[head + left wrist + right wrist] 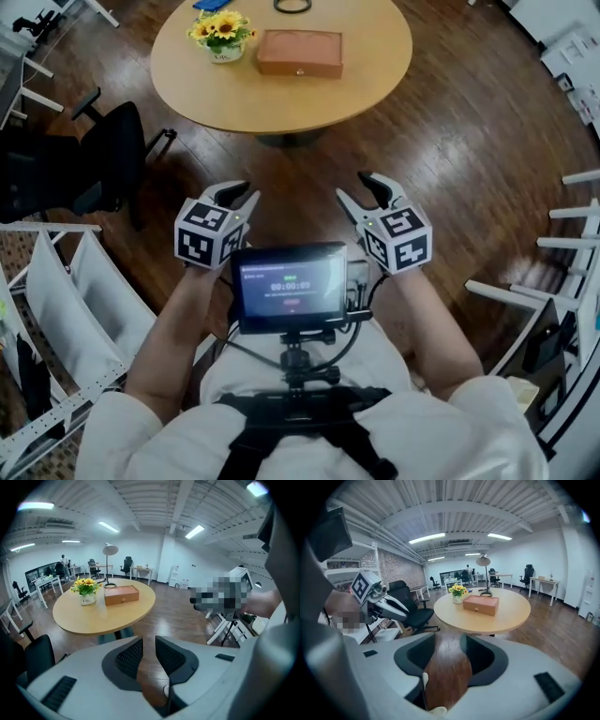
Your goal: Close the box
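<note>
Matt wooden box (299, 53) on smooth pale wood table (375, 84) (floor (469, 159) glossy dark wood).

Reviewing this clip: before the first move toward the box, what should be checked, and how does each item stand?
1. Left gripper jaws apart, nothing between: ok.
2. Right gripper jaws apart, nothing between: ok.
3. Box in sight on the round table: ok.
4. Grippers near the box: not ok; both are held by the body, away from the table.
5. Box actually open: cannot tell; its top looks flat from here.
6. Flower pot beside the box, apart from it: ok.
</note>
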`<state>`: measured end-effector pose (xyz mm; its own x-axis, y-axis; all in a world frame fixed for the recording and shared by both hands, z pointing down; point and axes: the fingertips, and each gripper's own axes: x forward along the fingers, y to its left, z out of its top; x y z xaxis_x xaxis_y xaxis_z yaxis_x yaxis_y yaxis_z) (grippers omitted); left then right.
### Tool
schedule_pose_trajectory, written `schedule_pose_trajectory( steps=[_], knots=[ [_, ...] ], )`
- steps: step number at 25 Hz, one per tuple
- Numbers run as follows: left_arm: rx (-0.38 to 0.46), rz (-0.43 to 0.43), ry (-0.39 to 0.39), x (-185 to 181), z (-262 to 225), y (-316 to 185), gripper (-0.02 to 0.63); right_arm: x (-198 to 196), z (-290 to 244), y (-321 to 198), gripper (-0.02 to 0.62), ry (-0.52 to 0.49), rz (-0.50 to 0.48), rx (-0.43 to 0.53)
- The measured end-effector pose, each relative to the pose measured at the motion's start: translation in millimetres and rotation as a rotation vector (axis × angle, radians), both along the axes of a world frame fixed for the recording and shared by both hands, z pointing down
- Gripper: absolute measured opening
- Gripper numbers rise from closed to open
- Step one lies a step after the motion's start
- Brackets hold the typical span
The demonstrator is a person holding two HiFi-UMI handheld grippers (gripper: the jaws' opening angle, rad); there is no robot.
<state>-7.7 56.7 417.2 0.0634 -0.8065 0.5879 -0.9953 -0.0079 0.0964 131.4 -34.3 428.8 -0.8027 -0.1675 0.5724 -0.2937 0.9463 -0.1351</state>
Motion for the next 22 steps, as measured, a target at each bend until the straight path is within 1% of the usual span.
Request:
schedule_pose_trajectory(
  steps=[2,5,11,16,17,19,22],
  knots=[
    [0.003,-0.014,0.006,8,-2,9,0.087,7,-1,9,0.218,-0.004,-0.025,-0.005],
    [0.011,-0.035,0.035,19,-3,24,0.087,17,-2,19,0.202,-0.019,-0.017,0.0],
    [0.041,-0.083,0.013,22,-9,43,0.088,33,-9,32,0.195,-0.041,-0.016,-0.006],
    [0.053,-0.092,0.022,29,-9,66,0.089,46,-16,55,0.19,-0.049,-0.016,0.004],
    [0.056,-0.091,0.021,30,-10,71,0.089,48,-20,60,0.178,-0.055,-0.013,0.014],
    [0.061,-0.088,0.018,34,-12,80,0.089,52,-25,68,0.178,-0.062,-0.009,0.033],
    [0.064,-0.091,0.014,35,-14,85,0.089,54,-26,74,0.153,-0.061,-0.014,0.041]
  ],
)
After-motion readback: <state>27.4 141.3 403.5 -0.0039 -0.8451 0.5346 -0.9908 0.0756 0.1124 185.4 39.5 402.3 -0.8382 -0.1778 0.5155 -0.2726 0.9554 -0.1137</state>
